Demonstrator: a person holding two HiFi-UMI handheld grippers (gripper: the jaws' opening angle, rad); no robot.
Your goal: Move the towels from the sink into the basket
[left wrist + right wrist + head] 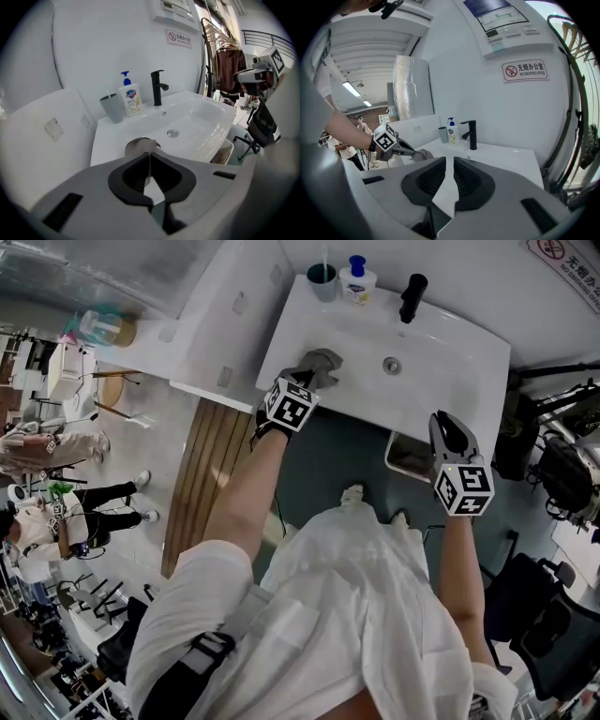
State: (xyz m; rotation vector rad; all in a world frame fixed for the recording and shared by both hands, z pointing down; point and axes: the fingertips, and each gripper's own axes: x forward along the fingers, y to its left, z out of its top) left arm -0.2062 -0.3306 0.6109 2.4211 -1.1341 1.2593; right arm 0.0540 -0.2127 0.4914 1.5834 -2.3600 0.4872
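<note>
**Left gripper pinches a towel at the sink's edge**

At upper centre, the left gripper [307,379] is clenched on the grey towel [323,360] at the left rim of the sink [441,371], likely to lift it out. The right gripper [446,424], jaws slightly apart and empty, hangs right of centre beside the basket [390,454] below the sink, leaving the way clear

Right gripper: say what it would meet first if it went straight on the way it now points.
Most likely the white sink: the right gripper aims slightly down across its rim, short of the black faucet. Depth is uncertain. The left gripper with its grey towel lies off to the left.
</note>
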